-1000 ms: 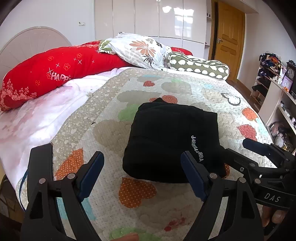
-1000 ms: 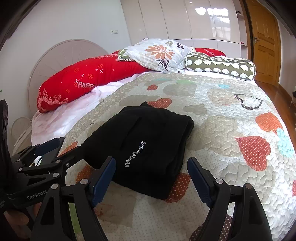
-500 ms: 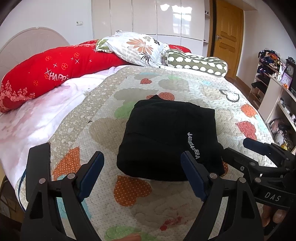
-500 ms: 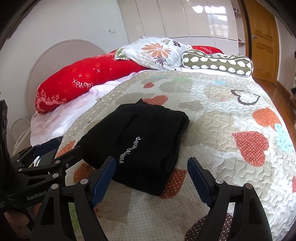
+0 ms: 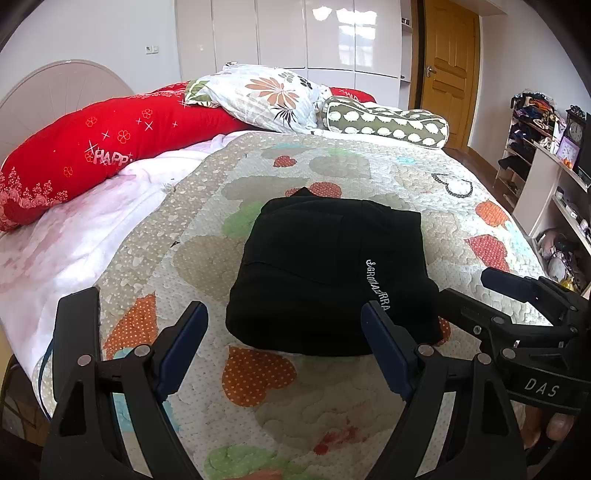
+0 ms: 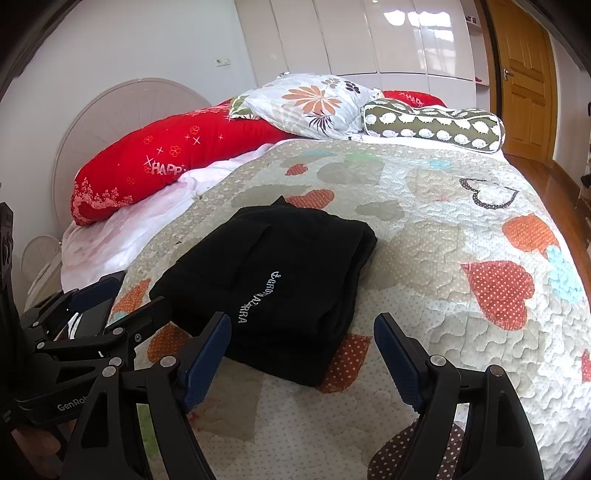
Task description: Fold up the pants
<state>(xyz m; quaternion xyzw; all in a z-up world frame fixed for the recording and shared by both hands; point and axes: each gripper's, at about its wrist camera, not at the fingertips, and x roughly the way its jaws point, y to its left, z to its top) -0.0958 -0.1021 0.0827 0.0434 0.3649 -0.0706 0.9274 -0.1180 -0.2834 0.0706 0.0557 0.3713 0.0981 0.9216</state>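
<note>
Quilted fabric covers most of what we see: a pale bedspread [image 5: 369, 177] patched with orange, red, green and grey hearts lies across the bed [image 5: 66, 254], whose white sheet shows along the left side. At the head of the bed a long red bolster [image 5: 110, 147] with a pink "HAPP" print runs along the curved headboard [image 6: 110, 110]. A floral pillow [image 5: 269, 96] leans on the bolster, and an olive pillow with white shapes [image 5: 388, 122] lies just beside it. Behind them we see glossy white wardrobe doors [image 5: 306, 33] and, to the right, a wooden door [image 5: 447, 66]. Open shelves [image 5: 535, 155] crowded with small things stand beyond the right edge of the bed in the left wrist view.

Near the middle of the bedspread lie the black pants [image 5: 332, 273], folded into a compact, thick rectangle with white lettering running along one side. They rest flat on the bedspread, free of any grip.

Our left gripper [image 5: 284, 347] hovers over the near edge of the bed with its jaws spread wide and nothing between them; its right finger overlaps the near corner of the pants in the picture, but we cannot tell that it touches. Our right gripper [image 6: 303, 354] hangs just beside it, jaws equally wide apart and empty, with the near edge of the pants just beyond its left finger.
</note>
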